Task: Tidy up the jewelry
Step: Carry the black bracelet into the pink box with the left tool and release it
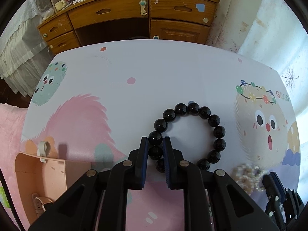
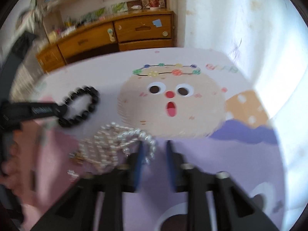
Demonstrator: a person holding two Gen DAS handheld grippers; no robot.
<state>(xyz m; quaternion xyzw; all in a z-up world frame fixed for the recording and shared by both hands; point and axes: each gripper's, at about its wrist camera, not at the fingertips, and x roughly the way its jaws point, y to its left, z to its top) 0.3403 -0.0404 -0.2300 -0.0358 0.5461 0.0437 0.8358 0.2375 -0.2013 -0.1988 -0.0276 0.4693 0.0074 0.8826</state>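
Two grippers | left gripper (image 1: pixel 155 144) jaws clamp black bead bracelet (image 1: pixel 219 131) | right gripper (image 2: pixel 154 144) jaws apart

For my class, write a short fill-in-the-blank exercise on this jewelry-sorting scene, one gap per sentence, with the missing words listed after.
1. The left gripper is shut on a bracelet of ____ beads.
2. The pearl strands lie by the ____ gripper.
3. The open box on the table is ____ in colour.

Missing words: black; right; pink
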